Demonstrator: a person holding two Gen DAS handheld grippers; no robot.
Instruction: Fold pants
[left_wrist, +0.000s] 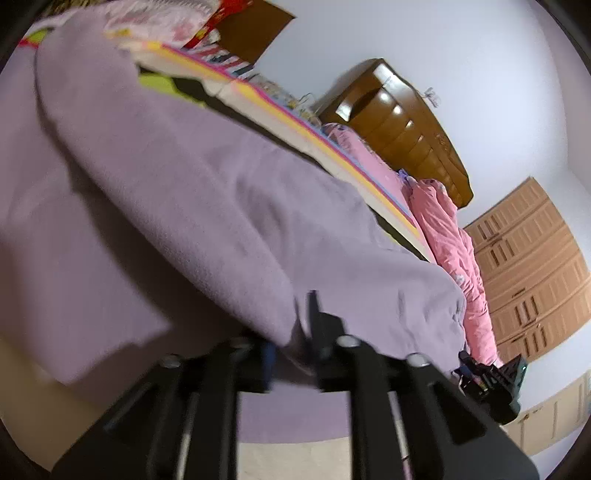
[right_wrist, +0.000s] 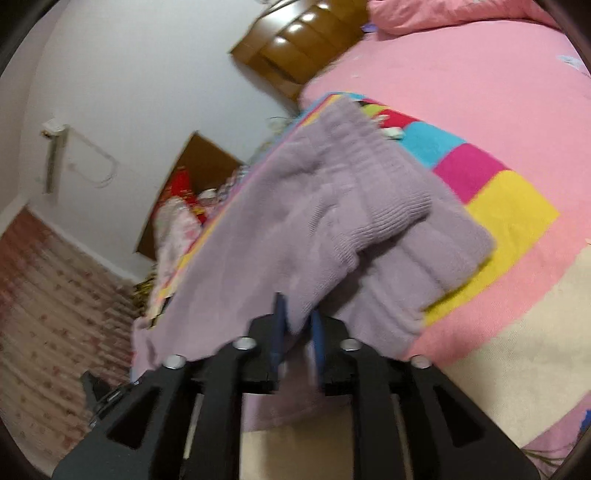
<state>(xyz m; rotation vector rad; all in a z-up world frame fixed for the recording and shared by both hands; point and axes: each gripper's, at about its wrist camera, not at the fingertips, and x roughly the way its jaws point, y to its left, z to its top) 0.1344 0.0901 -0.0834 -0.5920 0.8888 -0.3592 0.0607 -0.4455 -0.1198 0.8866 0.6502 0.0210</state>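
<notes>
1. Black gripper hardware fills the bottom of both wrist views, and lilac knit pants (right_wrist: 325, 221) hang from both tools over a bed.
2. On the right gripper (right_wrist: 297, 326), the two blue-padded fingers (right_wrist: 279, 325) sit close together with a fold of the pants fabric pinched between them.
3. From that pinch the pants run away and up across the bed, and their ribbed end (right_wrist: 402, 199) is doubled over onto a lower layer of the same cloth.
4. On the left gripper (left_wrist: 295, 332), the fingers are also closed on an edge of the pants (left_wrist: 192, 206), though blur hides the exact contact.
5. In the left view the cloth rises from the fingertips as a broad lifted sheet filling most of the frame.
6. Under the pants lies a pink bedspread (right_wrist: 461, 92) with a patchwork of bright blocks (right_wrist: 506, 206).
7. A brown wooden headboard (left_wrist: 402, 125) stands against the white wall beyond.
8. A pink quilt (left_wrist: 458, 243) is bunched along the far side of the bed.
</notes>
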